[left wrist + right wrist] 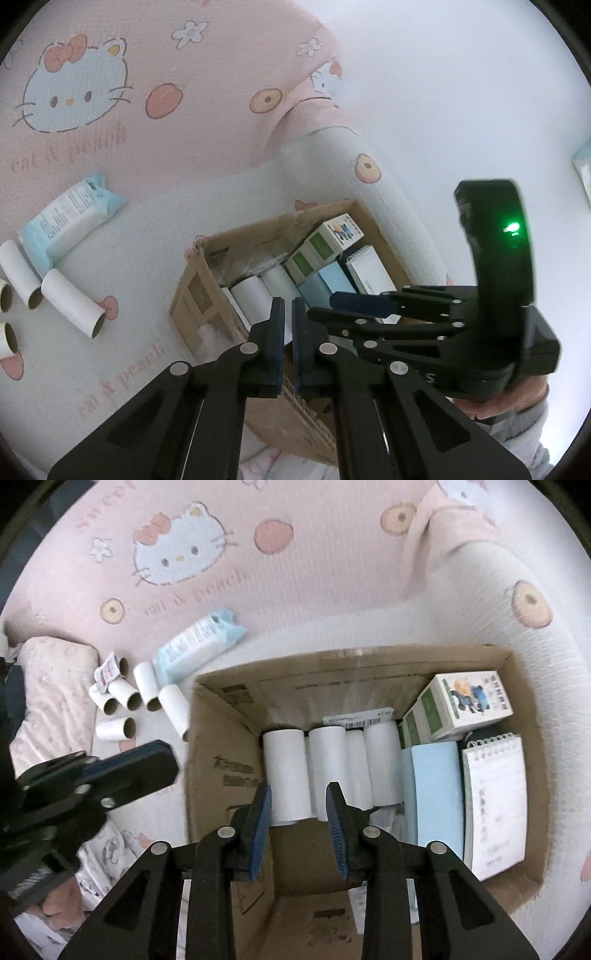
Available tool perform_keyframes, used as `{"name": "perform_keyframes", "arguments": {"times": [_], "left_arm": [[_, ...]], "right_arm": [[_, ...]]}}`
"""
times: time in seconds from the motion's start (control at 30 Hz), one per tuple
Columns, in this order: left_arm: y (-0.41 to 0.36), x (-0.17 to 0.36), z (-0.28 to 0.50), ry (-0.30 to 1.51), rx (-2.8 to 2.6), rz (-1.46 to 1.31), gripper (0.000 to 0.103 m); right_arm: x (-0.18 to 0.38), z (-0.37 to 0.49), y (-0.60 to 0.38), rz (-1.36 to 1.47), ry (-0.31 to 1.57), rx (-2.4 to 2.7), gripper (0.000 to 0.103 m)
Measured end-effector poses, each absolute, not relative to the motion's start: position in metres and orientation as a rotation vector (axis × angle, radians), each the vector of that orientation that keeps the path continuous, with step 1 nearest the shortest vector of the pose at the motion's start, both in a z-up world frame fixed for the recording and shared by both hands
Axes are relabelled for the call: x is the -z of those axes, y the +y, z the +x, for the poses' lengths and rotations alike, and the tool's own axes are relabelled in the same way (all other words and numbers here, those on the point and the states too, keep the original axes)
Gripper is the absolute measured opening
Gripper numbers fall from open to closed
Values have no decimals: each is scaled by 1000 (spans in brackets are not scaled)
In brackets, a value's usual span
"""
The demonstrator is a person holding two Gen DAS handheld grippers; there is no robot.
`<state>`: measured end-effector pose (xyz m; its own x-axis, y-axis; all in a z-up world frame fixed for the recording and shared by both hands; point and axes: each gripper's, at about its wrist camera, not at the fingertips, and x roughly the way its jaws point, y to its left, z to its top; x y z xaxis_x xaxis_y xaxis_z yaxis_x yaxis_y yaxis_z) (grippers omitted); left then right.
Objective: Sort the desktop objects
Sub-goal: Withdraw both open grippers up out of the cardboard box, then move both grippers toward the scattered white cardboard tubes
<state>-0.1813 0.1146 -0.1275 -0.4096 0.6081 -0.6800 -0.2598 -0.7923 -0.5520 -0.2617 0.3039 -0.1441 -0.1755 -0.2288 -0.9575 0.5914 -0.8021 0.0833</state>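
Note:
An open cardboard box (351, 657) (192, 295) stands on a pink cat-print sheet (295, 590). Inside it lie several white rolls (288, 771) (251, 295), light blue packs (436, 790), a spiral notepad (495, 797) (369, 273) and small cartons (469, 701) (336, 236). My right gripper (299, 794) (325, 306) hangs open over the rolls with nothing between its fingers. My left gripper (288, 306) (162, 760) is shut and empty, above the box's left wall. Left of the box lie several loose cardboard tubes (129, 698) (74, 302) and a wet-wipe pack (199, 642) (70, 218).
A pink pillow (48, 686) lies at the far left, beyond the tubes. The sheet rises into a fold (461, 542) behind the box. A person's hand and grey sleeve (517, 417) hold the right gripper. Printed fabric (103, 856) lies at the box's near left corner.

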Motion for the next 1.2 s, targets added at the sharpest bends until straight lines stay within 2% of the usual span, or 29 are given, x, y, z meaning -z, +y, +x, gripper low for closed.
{"name": "perform_keyframes", "arguments": {"times": [0.23, 0.37, 0.5, 0.63, 0.73, 0.8, 0.87, 0.9, 1.07, 1.2], "left_arm": [[102, 130, -155, -564, -2207, -1245, 4], [86, 127, -128, -402, -2351, -1232, 4], [56, 134, -110, -406, -2404, -1228, 4], [18, 152, -90, -539, -2439, -1209, 4], [-12, 170, -80, -761, -2389, -1203, 4], [-29, 183, -78, -872, -2362, -1212, 4], [-39, 193, -80, -910, -2362, -1234, 4], [-44, 199, -81, -917, -2360, -1252, 4], [-59, 238, -82, -967, -2343, -1328, 4], [-66, 270, -78, -923, -2385, -1352, 4]], "right_arm": [[124, -234, 293, 1464, 476, 2052, 27], [118, -210, 287, 1386, 524, 2098, 27], [110, -190, 287, 1245, 506, 2134, 27], [96, -159, 294, 1042, 470, 2181, 27], [91, -146, 298, 982, 373, 2187, 27], [93, -144, 298, 981, 303, 2166, 30], [98, -144, 295, 1007, 259, 2136, 51], [101, -143, 293, 1015, 248, 2130, 53], [118, -134, 270, 1023, 309, 2078, 54], [137, -133, 250, 1055, 344, 2068, 55]]}}
